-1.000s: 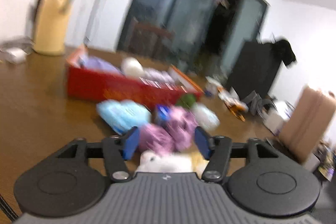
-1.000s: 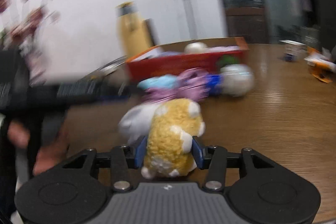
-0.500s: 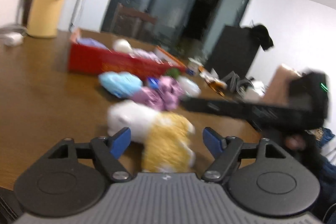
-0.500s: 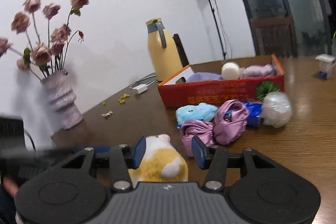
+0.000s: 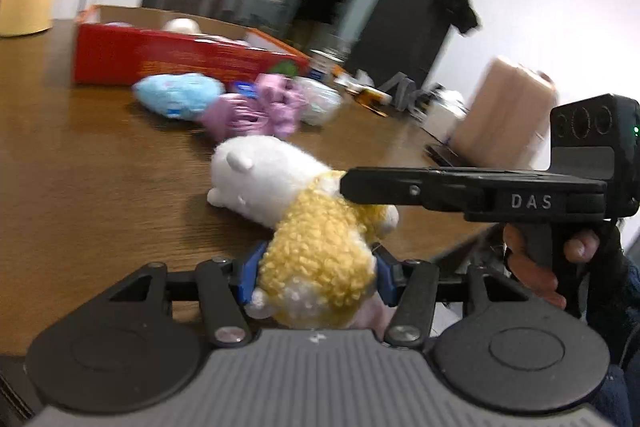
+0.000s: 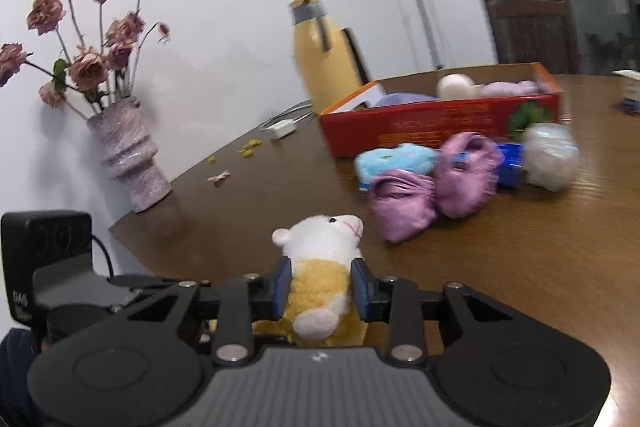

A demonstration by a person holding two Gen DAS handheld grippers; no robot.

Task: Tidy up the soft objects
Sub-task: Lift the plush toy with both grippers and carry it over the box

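- On the brown wooden table (image 6: 520,267), near its front edge, we see the yellow-and-white plush hamster (image 5: 320,251) lying lengthwise, its white head pointing away from us toward the red box (image 6: 440,125).
- We find both tools on it at once: the left gripper (image 5: 316,277) has just been closing, and its blue pads press the yellow curly rear end from either side.
- We see the right gripper (image 6: 318,285), also just narrowing, clamped across the toy's yellow middle, the white face and pink nose (image 6: 352,225) poking out beyond its fingers.
- Beyond the hamster's head we note two purple satin scrunchies (image 6: 432,187), a pale blue plush (image 6: 396,159) and a white puffy ball (image 6: 548,157) clustered in front of the box.
- We make out a cream ball (image 6: 456,85) and lilac fabric inside the box.
- Farther back stand a yellow thermos jug (image 6: 320,59) and a vase of dried roses (image 6: 124,151) against the white wall.
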